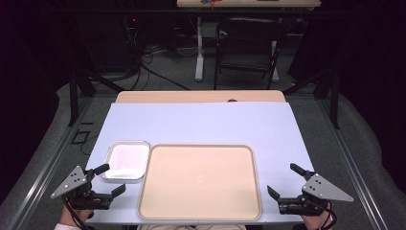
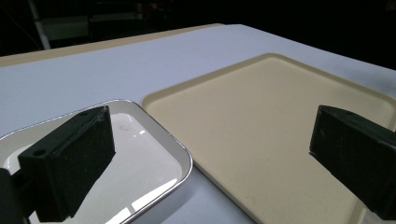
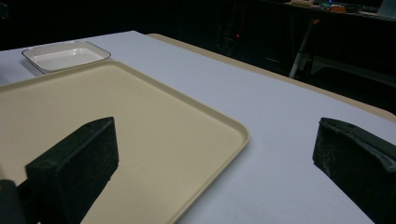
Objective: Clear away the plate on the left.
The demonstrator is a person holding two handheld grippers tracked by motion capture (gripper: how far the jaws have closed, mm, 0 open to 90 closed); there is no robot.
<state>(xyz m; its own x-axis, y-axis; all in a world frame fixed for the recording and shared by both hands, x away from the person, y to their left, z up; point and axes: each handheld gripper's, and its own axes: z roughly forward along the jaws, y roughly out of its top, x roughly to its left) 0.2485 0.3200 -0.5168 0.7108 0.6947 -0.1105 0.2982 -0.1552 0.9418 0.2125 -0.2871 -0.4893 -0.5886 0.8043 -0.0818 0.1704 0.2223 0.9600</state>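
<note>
Tabletop (image 1: 201,122) carried a pale lilac cover, with bare wood showing along the far edge. A beige tray (image 1: 200,181) lay near the front edge, centred. A small white metal pan (image 1: 126,160) sat just beside the tray's left side, its shiny rim close to the tray's rim. Left claw (image 1: 110,179) hovered at the front left corner, jaws wide apart, nothing between them, one jaw over the pan's near edge. Right claw (image 1: 286,181) hovered at the front right, jaws likewise spread and empty, beside the tray's right rim.
</note>
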